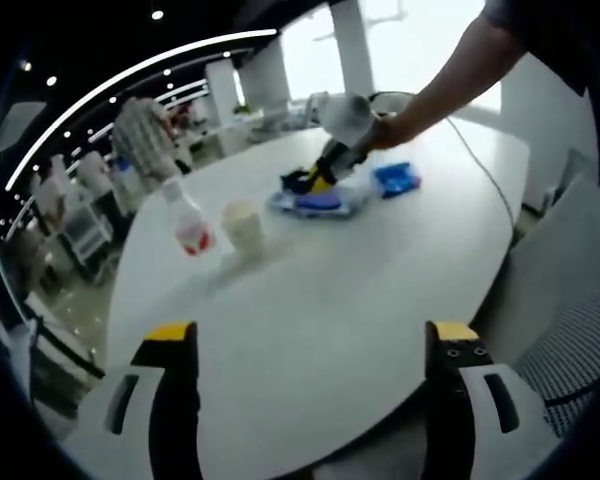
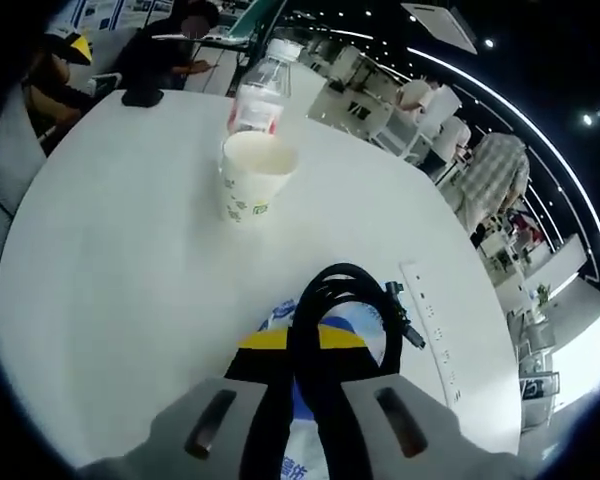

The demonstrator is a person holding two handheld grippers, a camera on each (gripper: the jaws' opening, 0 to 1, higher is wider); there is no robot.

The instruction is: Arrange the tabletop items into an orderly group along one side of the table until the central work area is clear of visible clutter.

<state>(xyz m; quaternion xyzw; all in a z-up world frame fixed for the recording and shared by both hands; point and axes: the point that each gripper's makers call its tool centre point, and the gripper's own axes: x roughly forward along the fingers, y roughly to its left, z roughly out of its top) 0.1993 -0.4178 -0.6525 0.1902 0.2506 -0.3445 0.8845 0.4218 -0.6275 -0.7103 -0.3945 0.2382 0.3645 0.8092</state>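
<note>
My left gripper (image 1: pixel 310 340) is open low over the near edge of the white table (image 1: pixel 320 300), nothing between its yellow-tipped jaws. Farther across, a person's arm holds my right gripper (image 1: pixel 318 178) over a blue-and-white packet (image 1: pixel 325 204). In the right gripper view that gripper (image 2: pixel 302 340) is shut on a black coiled cable (image 2: pixel 335 292), just above the packet (image 2: pixel 372 322). A paper cup (image 1: pixel 243 225) (image 2: pixel 251 176) and a clear bottle with a red label (image 1: pixel 186 222) (image 2: pixel 259 96) stand side by side. A smaller blue packet (image 1: pixel 396 178) lies beside the first.
A white power strip (image 2: pixel 432 322) lies on the table right of the cable. A small black object (image 2: pixel 141 97) sits near the far edge, where people are seated. A grey chair (image 1: pixel 570 300) stands by the table's right side. Desks and a standing person (image 2: pixel 490 175) are beyond.
</note>
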